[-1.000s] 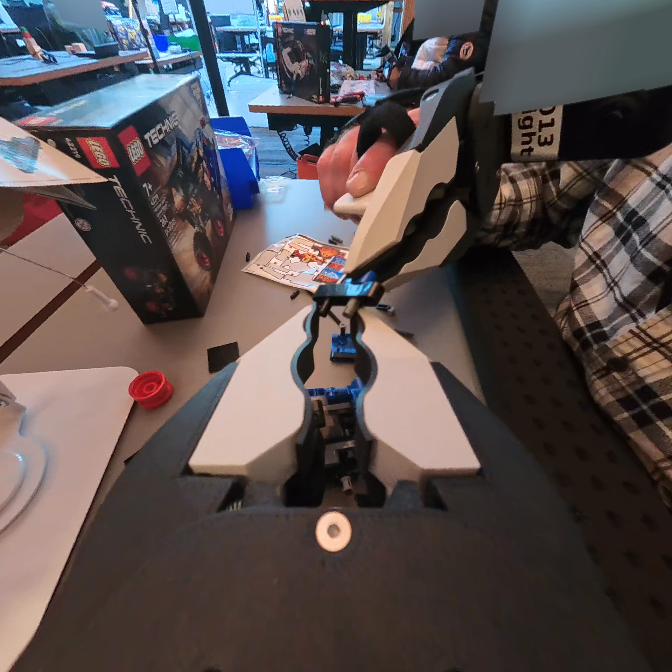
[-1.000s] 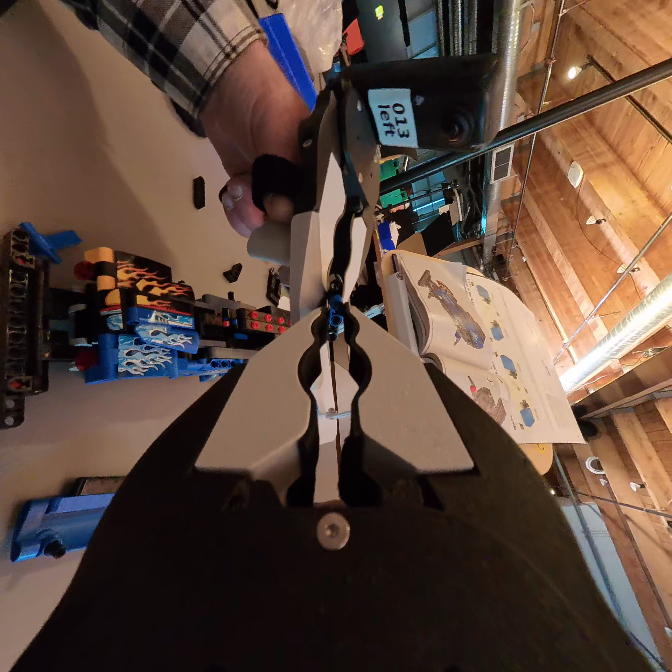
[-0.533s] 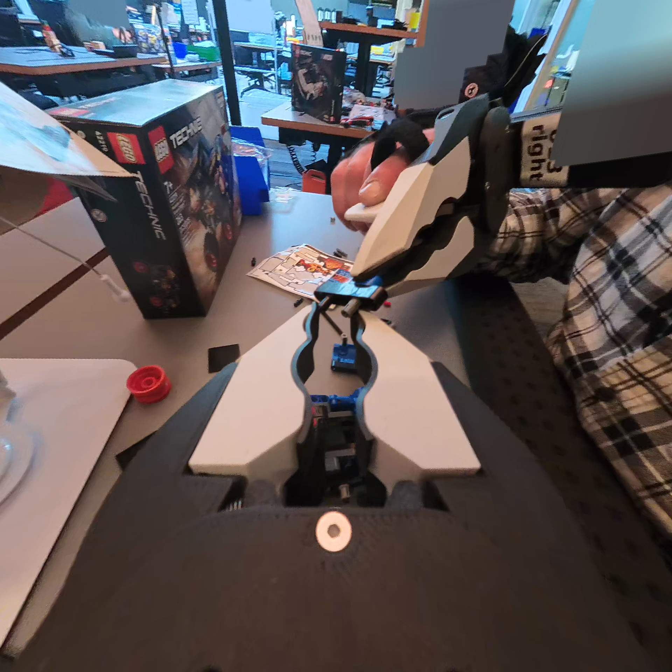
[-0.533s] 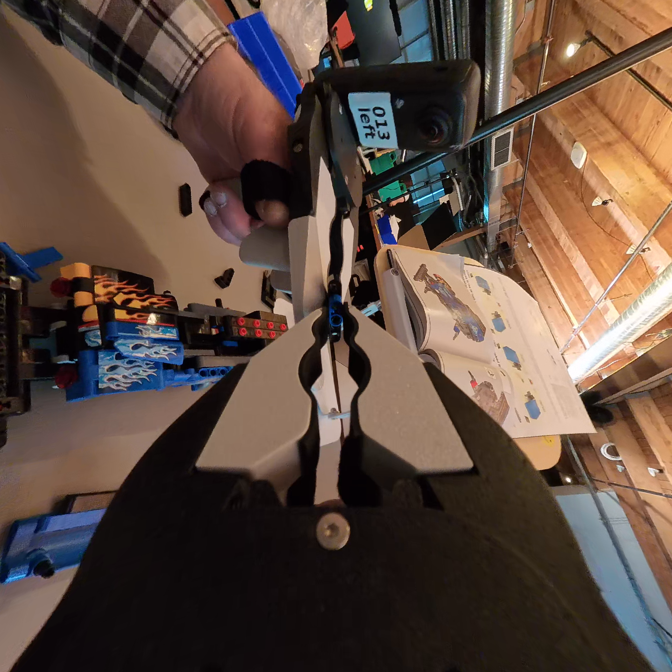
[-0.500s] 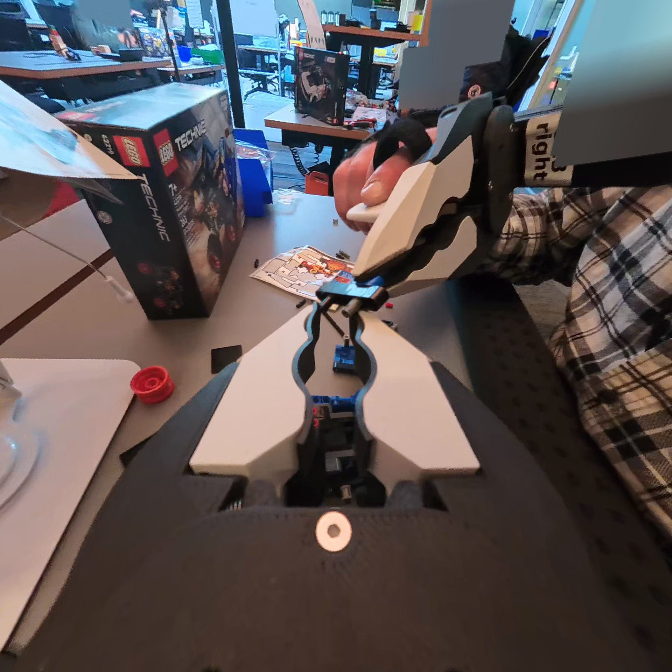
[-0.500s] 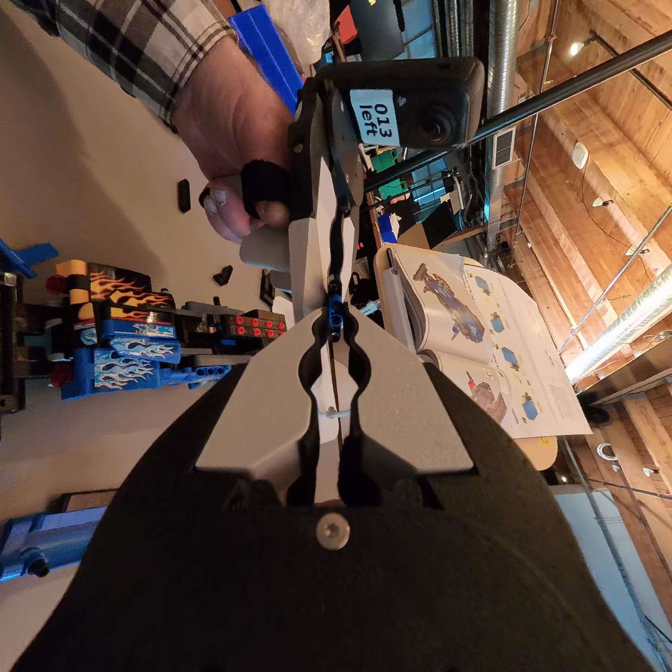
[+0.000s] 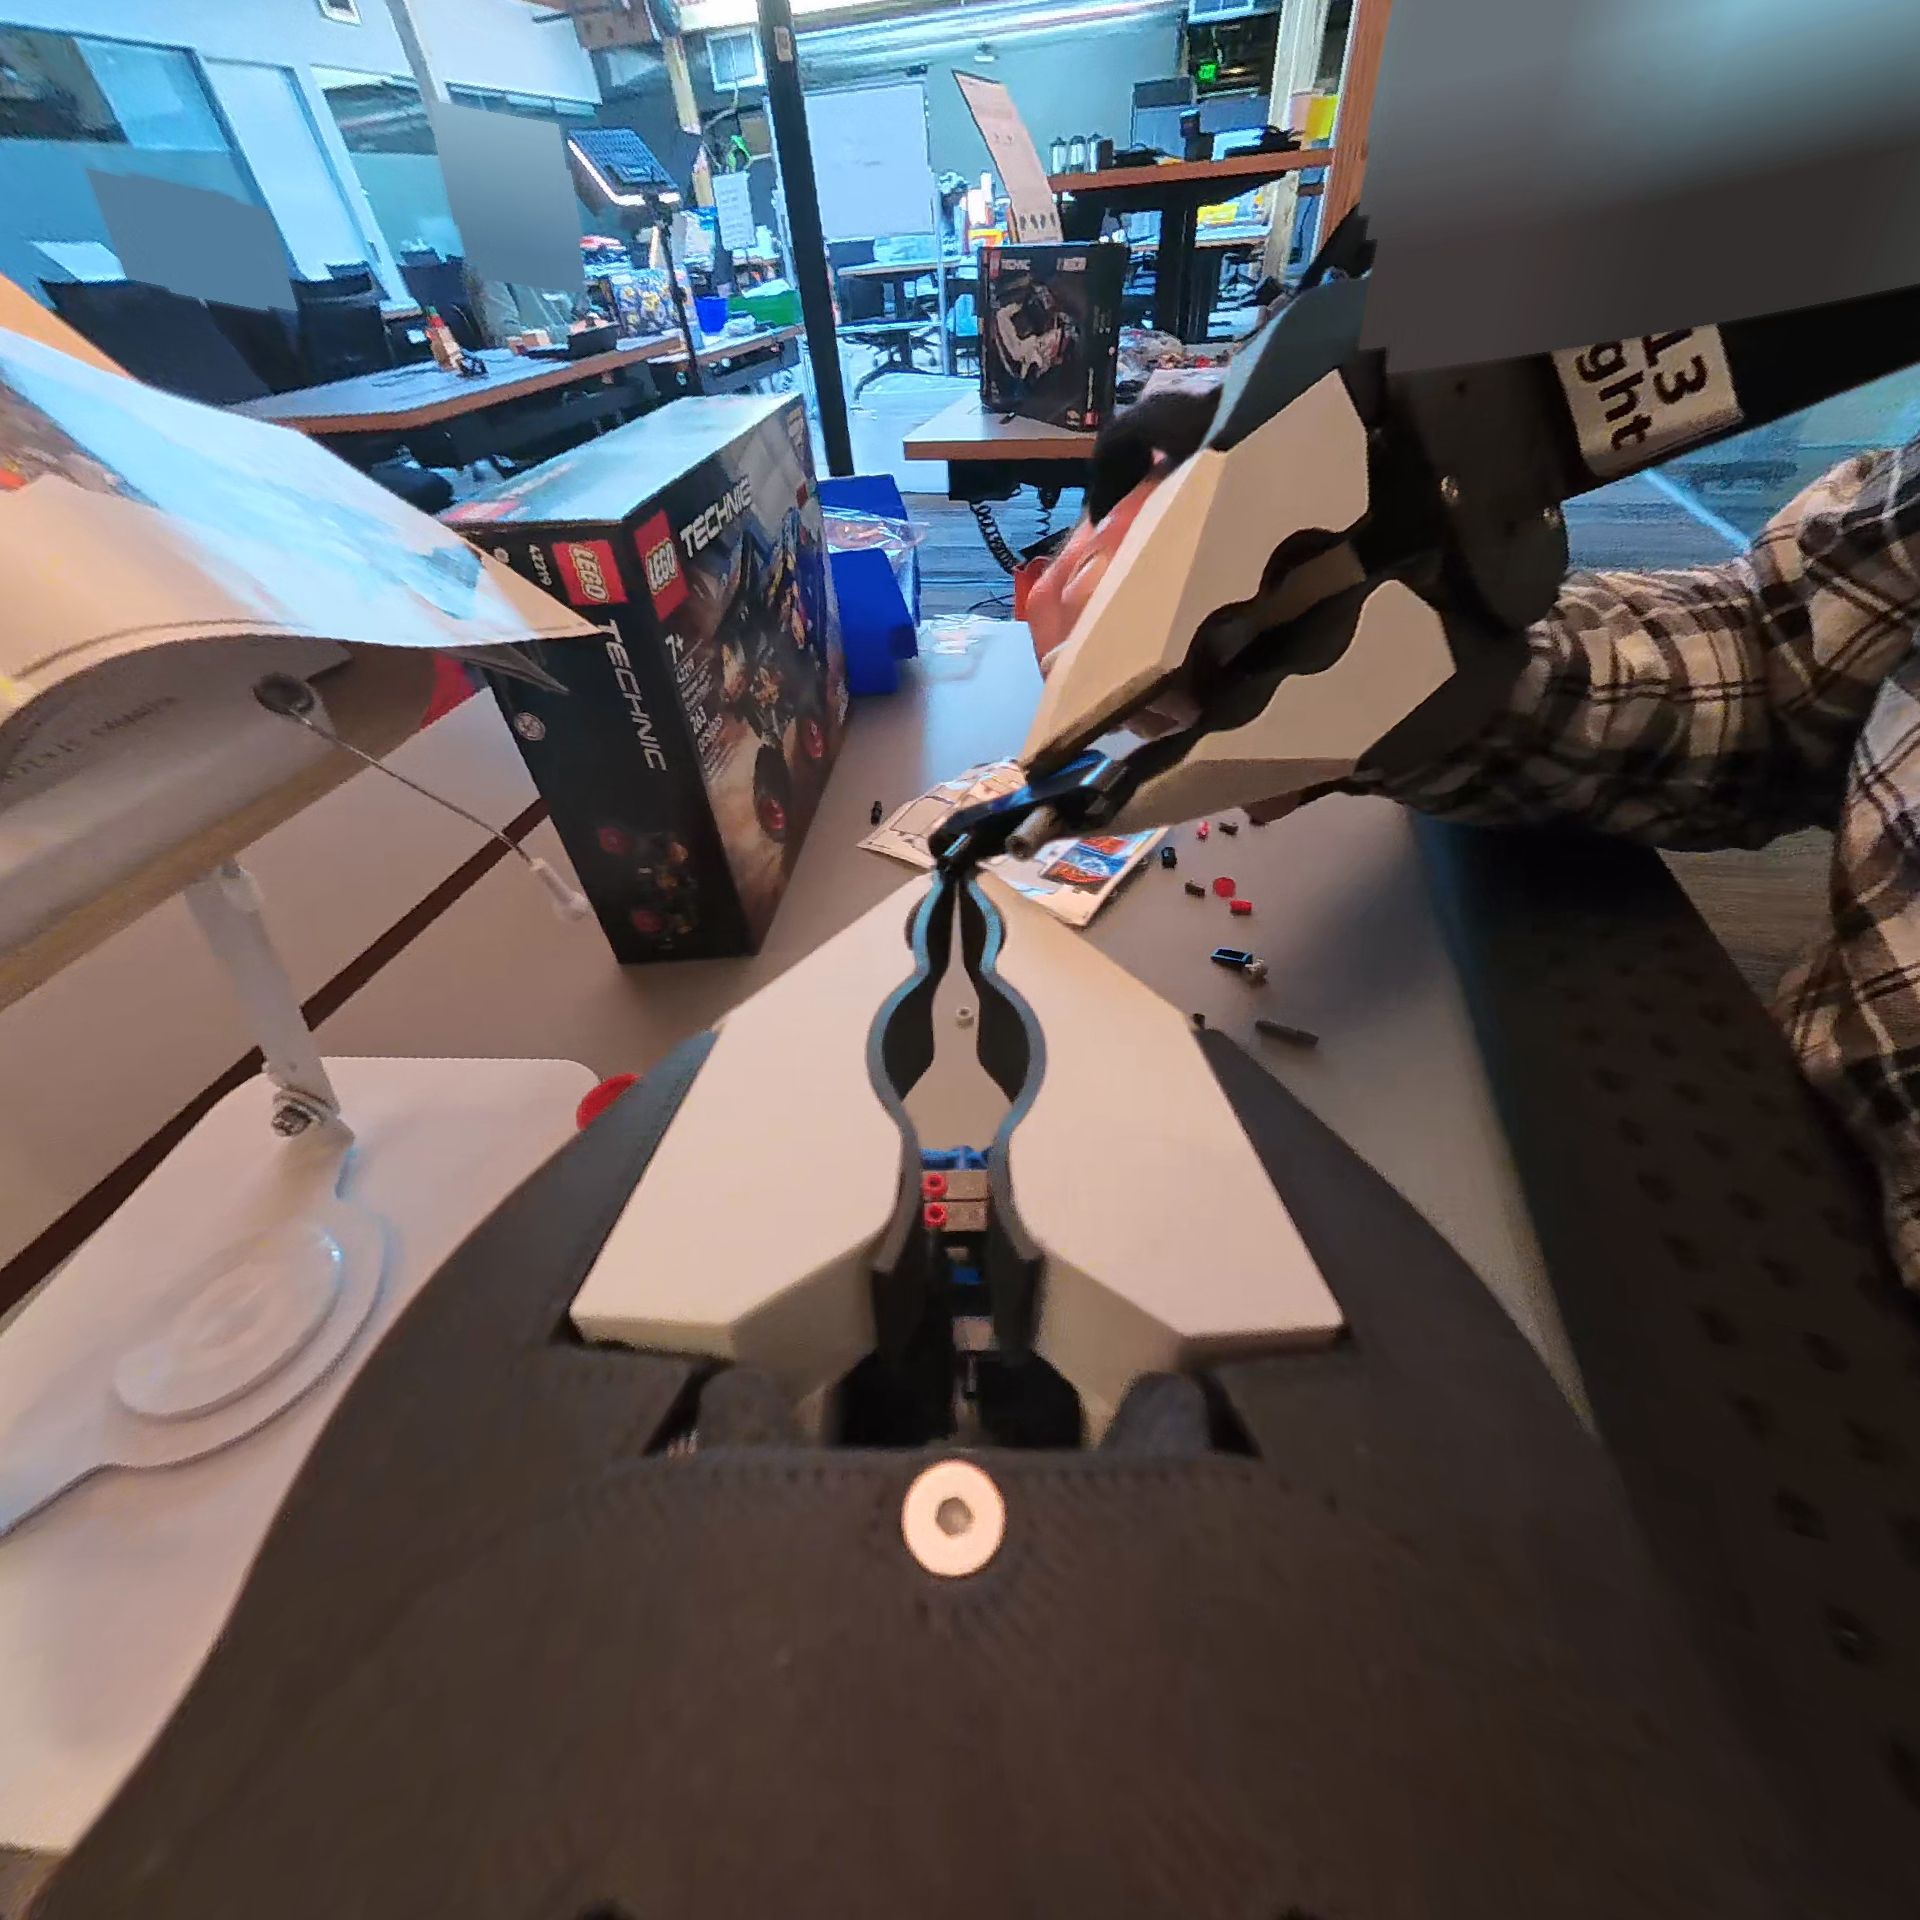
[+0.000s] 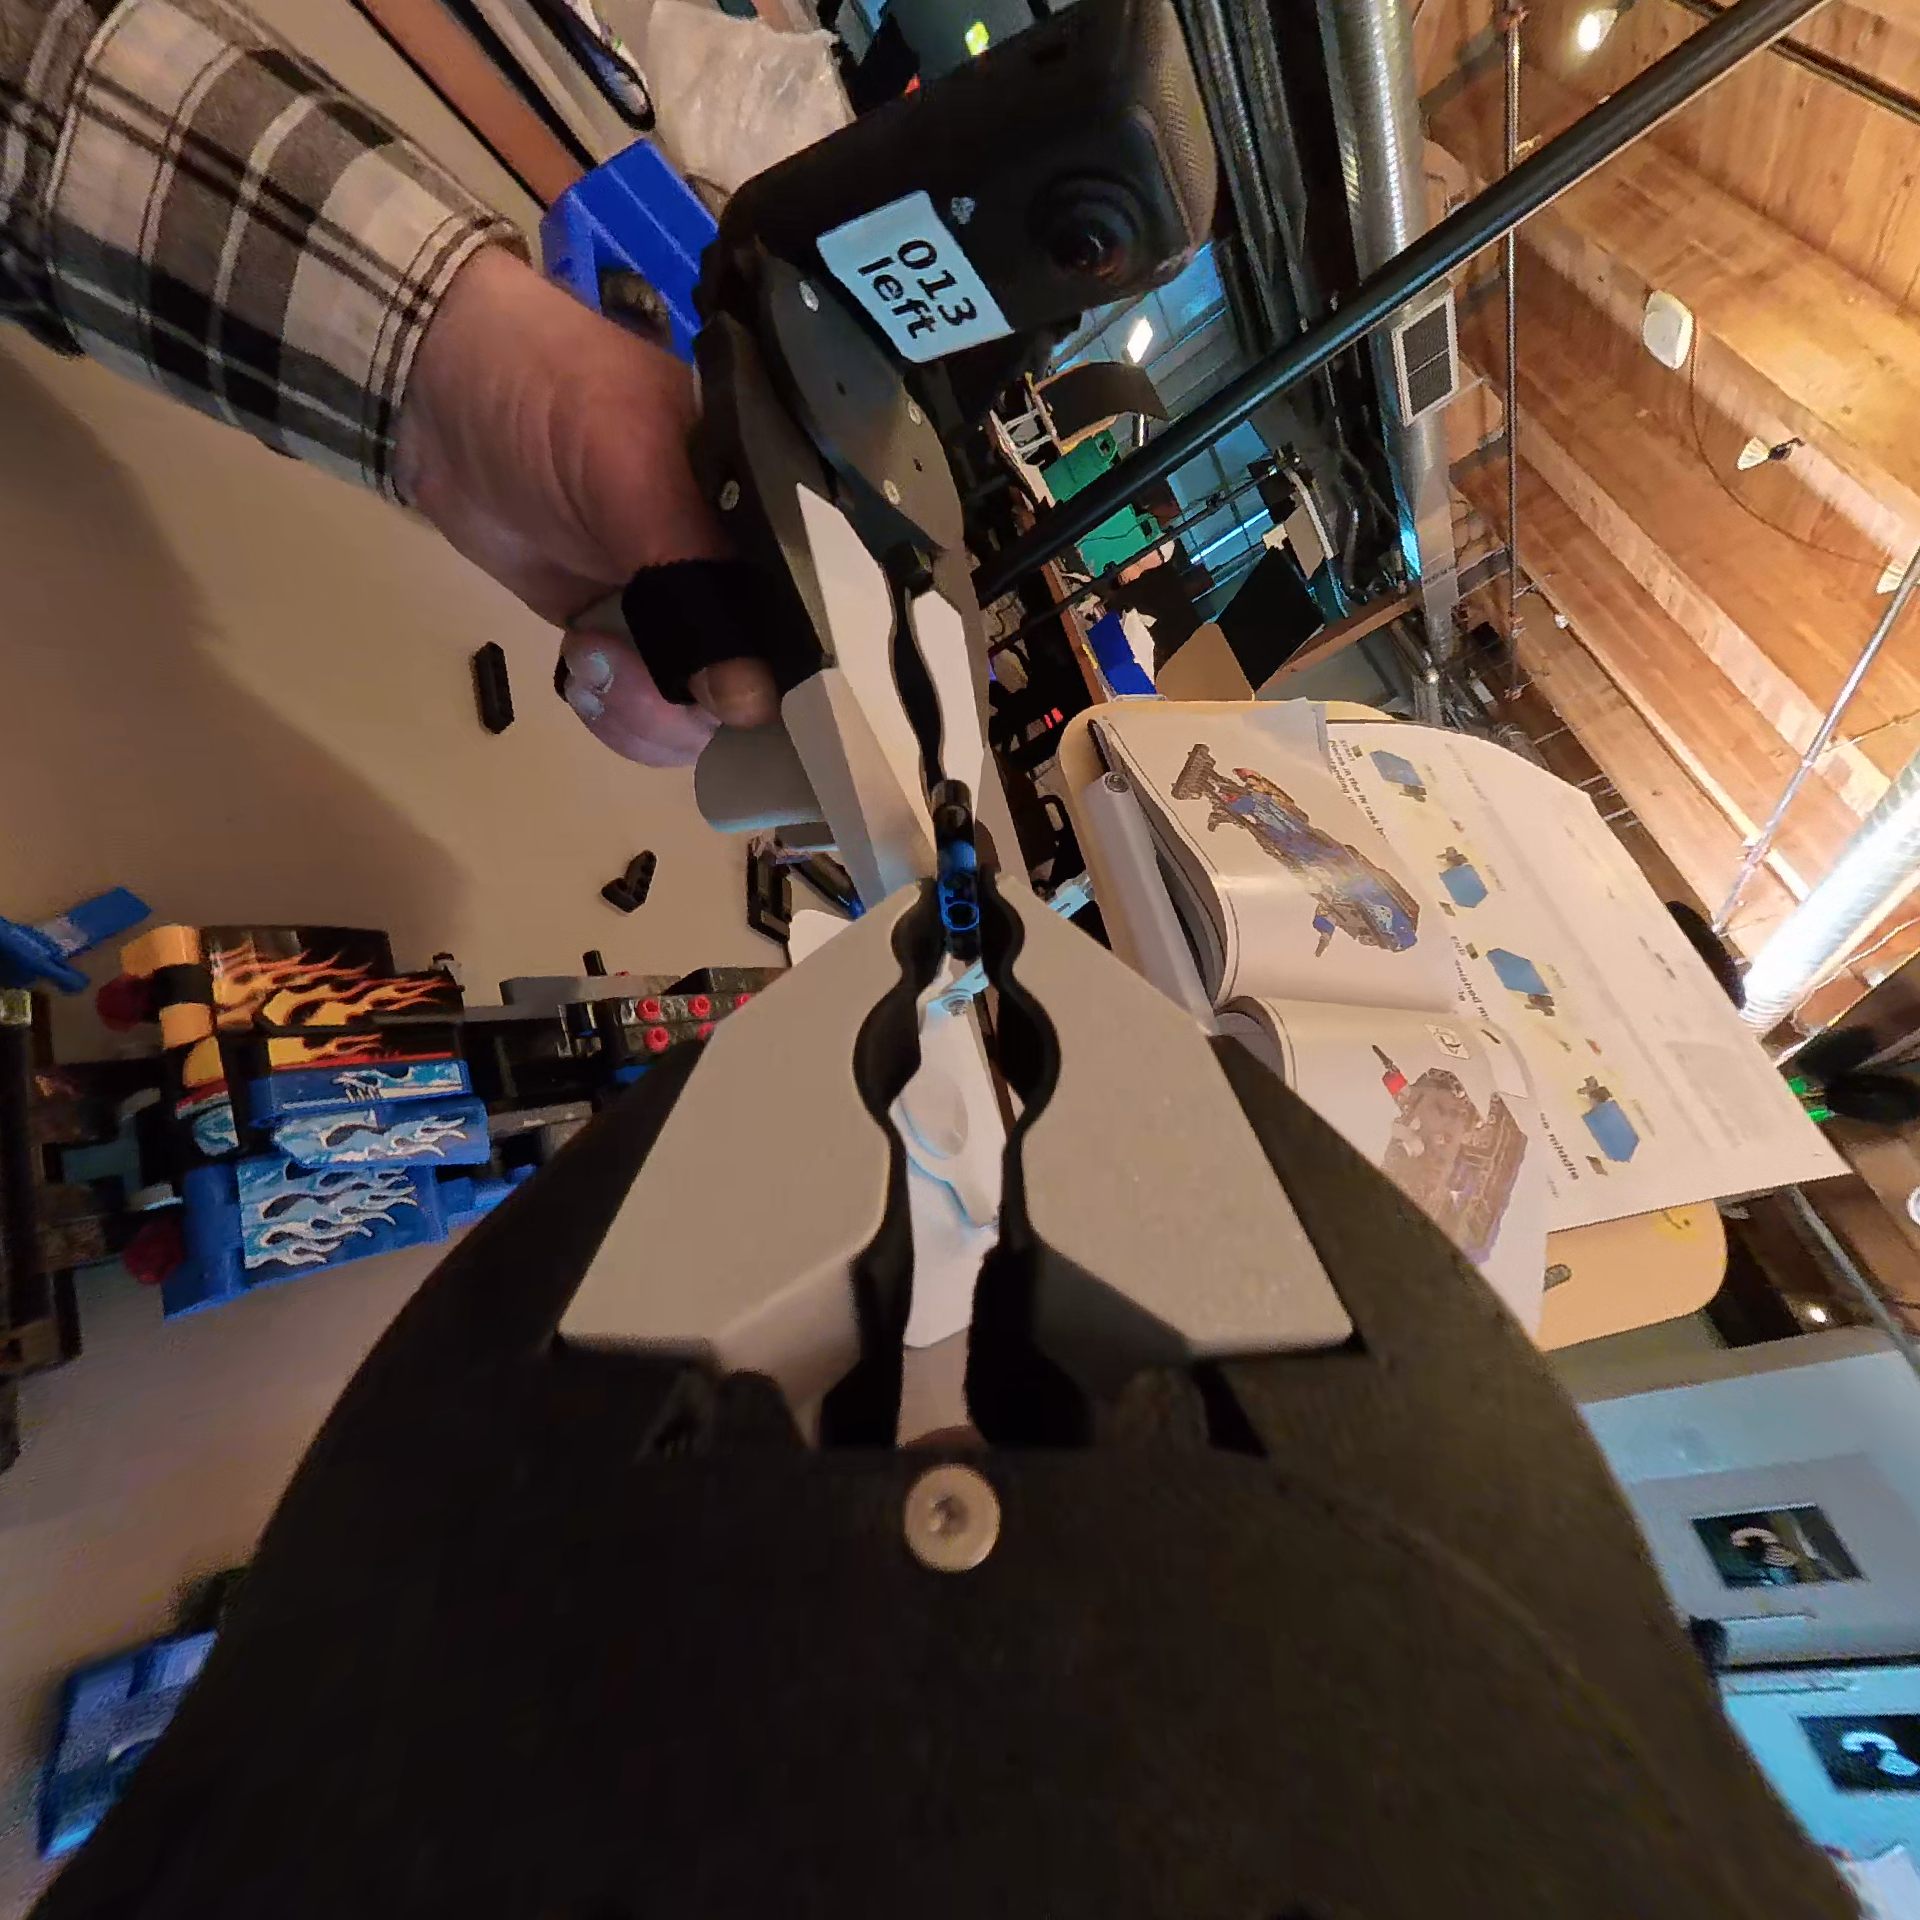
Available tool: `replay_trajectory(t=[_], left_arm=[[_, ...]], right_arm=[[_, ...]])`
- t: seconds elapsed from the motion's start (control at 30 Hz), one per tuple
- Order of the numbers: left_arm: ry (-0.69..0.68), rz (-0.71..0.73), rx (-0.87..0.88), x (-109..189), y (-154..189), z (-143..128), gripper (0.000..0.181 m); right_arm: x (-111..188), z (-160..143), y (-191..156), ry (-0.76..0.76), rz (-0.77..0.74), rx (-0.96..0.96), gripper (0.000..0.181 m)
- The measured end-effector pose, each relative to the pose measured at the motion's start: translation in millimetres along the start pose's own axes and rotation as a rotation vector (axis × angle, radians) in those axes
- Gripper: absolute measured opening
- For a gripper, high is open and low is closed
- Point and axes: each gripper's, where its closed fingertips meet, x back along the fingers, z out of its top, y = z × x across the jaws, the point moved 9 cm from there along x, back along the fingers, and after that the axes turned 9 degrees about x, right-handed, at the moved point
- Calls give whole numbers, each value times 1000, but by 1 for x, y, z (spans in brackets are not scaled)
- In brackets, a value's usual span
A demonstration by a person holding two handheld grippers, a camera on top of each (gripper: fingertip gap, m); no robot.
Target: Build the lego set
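Note:
A small blue and black lego connector with grey pins (image 7: 1023, 814) is held in the air between both grippers. My left gripper (image 7: 951, 878) is shut on its black end from below. My right gripper (image 7: 1049, 781) comes in from the upper right and is shut on its other end. In the right wrist view my right gripper (image 8: 954, 916) pinches the blue part (image 8: 958, 902), and my left gripper (image 8: 951, 805) grips the black tip from above. The part-built truck with flame stickers (image 8: 312, 1091) lies on the table to the left.
A black lego box (image 7: 707, 675) stands at the back left. An open instruction booklet on a white stand (image 8: 1403, 987) is close by. A sticker sheet (image 7: 1081, 868), small loose parts (image 7: 1231, 914) and a red wheel hub (image 7: 601, 1091) lie on the table (image 7: 436, 997). A blue bin (image 7: 862, 592) sits behind the box. Both grippers' tips are close together, under 4 cm apart.
Both grippers have lifted and tilted while holding the small connector. My left gripper's tips have closed tighter on its end. The right gripper now sits higher and farther right in the left wrist view.

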Motion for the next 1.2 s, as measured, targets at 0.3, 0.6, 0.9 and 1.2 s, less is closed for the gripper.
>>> replay_trajectory(t=[0.3, 0.6, 0.9, 1.2], left_arm=[[41, 41, 17, 3, -4, 3, 0], [50, -187, 322, -5, -6, 0, 53], [78, -246, 304, -4, 0, 2, 39], [107, -235, 226, -5, 3, 3, 38]], right_arm=[[3, -17, 10, 73, 6, -294, 6], [3, -13, 1, 49, -30, -114, 5], [5, -3, -5, 11, -73, 75, 5], [8, -1, -7, 11, -86, 117, 5]])
